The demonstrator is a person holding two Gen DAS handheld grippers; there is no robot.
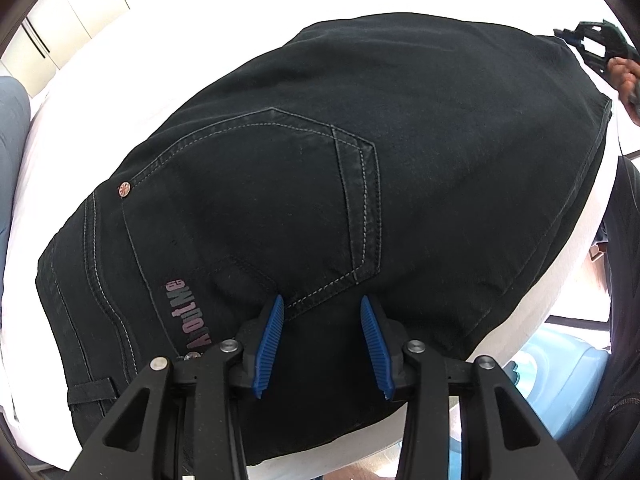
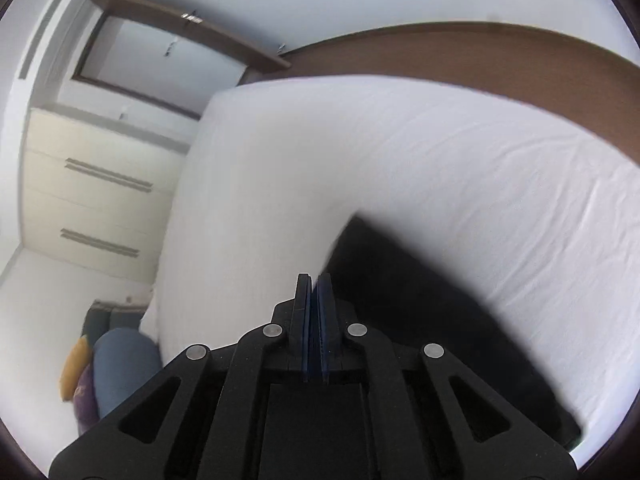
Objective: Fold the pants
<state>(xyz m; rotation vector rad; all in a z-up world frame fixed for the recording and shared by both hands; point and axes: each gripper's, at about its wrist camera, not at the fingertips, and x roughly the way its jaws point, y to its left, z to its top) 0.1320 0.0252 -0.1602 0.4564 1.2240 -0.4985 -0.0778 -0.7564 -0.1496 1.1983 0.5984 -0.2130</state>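
Black denim pants lie folded flat on the white bed, back pocket and a printed logo facing up. My left gripper hangs open just above the pocket's lower seam, holding nothing. My right gripper is shut with nothing visible between its blue pads, above the blurred black edge of the pants. In the left wrist view the right gripper shows at the far end of the pants, held by a hand.
The white mattress fills the right wrist view, with a brown headboard behind. A cream drawer unit stands at the left. A light blue object lies below the bed edge at the right.
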